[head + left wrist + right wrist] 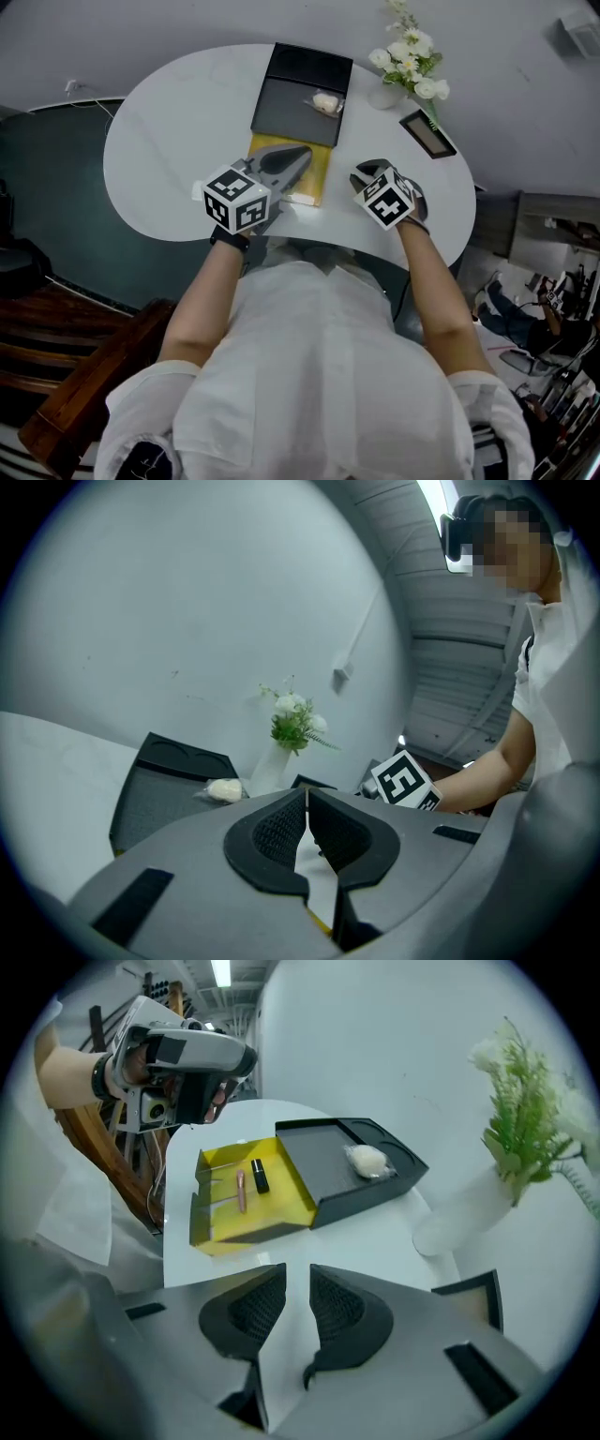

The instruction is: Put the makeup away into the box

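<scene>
An open yellow box [220, 1218] lies on the white table [159, 159]. A thin pink pencil [241, 1190] and a short black lipstick [260, 1176] lie inside it. Behind it sits a flat black tray [286, 111] holding a wrapped cream puff [327, 102], which also shows in the right gripper view [366, 1159]. My left gripper [302, 155] hovers over the yellow box [321, 178]; its jaws meet at the tips with nothing in them [307, 794]. My right gripper [367, 171] hangs to the right of the box, tilted down, its jaws a narrow gap apart and empty [298, 1274].
A white vase with white flowers [408, 61] stands at the table's back right, with a small dark frame [427, 133] beside it. The table's curved front edge is right under my hands. A wooden chair [84, 375] stands at the lower left.
</scene>
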The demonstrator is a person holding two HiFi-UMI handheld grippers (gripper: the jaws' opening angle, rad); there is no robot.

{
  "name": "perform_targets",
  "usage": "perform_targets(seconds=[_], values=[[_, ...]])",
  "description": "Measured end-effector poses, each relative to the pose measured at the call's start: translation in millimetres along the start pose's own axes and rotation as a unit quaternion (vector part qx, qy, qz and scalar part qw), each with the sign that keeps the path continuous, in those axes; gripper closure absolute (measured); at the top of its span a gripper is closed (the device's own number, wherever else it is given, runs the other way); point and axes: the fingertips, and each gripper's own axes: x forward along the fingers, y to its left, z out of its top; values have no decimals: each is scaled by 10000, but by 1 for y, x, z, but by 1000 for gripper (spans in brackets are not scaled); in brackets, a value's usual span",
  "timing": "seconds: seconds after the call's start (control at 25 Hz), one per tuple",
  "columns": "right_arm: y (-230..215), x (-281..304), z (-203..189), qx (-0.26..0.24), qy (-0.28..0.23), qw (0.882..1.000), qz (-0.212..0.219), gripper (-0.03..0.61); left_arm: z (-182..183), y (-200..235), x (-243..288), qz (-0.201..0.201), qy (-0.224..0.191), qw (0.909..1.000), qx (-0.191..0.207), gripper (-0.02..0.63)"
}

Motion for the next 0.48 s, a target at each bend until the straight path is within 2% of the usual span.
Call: perform_targets(seconds=[0.32,0.48], values=[[-27,-19,-87,465,303,9984,-87,487,-16,-35,55,-258,216,9994,-74,591],[-33,-20,-117,501,370,9980,-59,461,-25,-48,79,-308,309,9990,-110,591]])
